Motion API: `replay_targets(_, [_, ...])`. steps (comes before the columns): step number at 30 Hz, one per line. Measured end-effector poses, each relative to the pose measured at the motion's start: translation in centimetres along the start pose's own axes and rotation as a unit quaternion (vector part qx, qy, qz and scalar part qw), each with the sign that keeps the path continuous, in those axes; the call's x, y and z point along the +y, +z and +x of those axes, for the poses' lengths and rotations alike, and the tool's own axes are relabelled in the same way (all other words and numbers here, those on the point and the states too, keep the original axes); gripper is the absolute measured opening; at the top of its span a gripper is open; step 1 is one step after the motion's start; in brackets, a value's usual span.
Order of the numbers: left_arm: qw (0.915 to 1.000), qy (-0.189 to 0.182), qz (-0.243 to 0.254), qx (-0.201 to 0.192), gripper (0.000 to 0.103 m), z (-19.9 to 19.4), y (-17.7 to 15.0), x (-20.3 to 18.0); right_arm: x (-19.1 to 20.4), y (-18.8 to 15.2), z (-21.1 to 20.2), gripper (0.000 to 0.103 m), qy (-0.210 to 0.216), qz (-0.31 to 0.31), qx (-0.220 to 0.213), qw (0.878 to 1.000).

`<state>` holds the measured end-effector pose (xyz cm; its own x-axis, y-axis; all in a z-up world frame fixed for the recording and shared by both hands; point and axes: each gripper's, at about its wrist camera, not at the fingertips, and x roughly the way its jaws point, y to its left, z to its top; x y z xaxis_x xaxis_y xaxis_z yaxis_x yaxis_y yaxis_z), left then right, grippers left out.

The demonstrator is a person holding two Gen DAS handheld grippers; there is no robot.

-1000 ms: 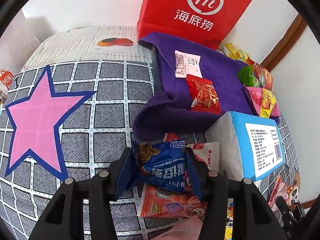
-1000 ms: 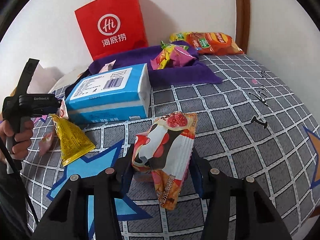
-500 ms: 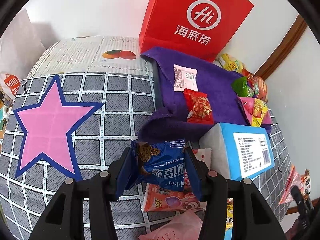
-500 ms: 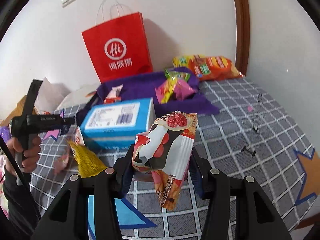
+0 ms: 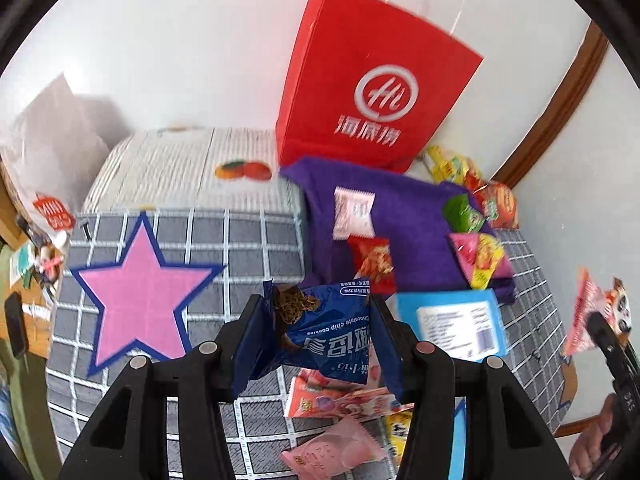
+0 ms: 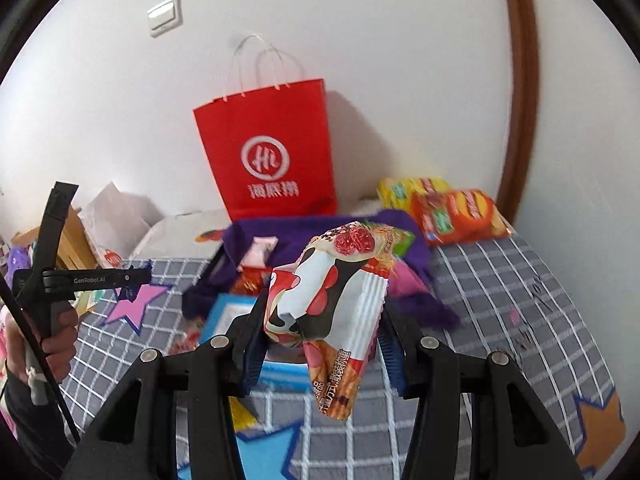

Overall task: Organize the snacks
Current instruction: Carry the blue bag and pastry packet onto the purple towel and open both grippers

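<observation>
The blue cookie packet (image 5: 320, 332) sits low in the centre of the left wrist view, tilted, its long axis running from upper left to lower right; the printed cookie end points to the upper left and the lettering reads upside down. The left gripper (image 5: 316, 344) is partly spread and pinches this packet at its 2 sides, holding it above the grid-patterned bedcover (image 5: 224, 240).

In the right wrist view, the white, red and black snack packet (image 6: 332, 304) stands near upright at centre frame, its long axis top to bottom, leaning slightly to the right at the top, the orange end hanging below the fingers. The right gripper (image 6: 324, 332), partly spread, pinches it at mid-height, clear of the bedcover, in front of the purple cloth (image 6: 416, 248) and the red paper bag (image 6: 272, 152).
</observation>
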<state>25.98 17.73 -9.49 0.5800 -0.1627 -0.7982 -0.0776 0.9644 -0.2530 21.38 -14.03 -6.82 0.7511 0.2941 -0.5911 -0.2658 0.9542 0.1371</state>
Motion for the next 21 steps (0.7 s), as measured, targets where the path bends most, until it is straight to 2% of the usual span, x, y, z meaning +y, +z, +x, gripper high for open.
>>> replay_targets(8, [0.9997,-0.012,0.016,-0.015,0.050,-1.4,3.9,-2.9,1.8,5.5,2.5,0.049,0.036,-0.022,-0.007,0.999])
replay_targets(12, [0.9993,-0.031,0.019,-0.013,0.050,-0.9,5.9,-4.3,2.4,7.8,4.1,0.049,0.040,-0.038,-0.005,0.998])
replay_targets(21, [0.9983,-0.047,0.018,-0.028,0.050,0.8,9.8,-6.7,3.2,12.4,7.4,0.049,0.050,-0.060,-0.015,0.997])
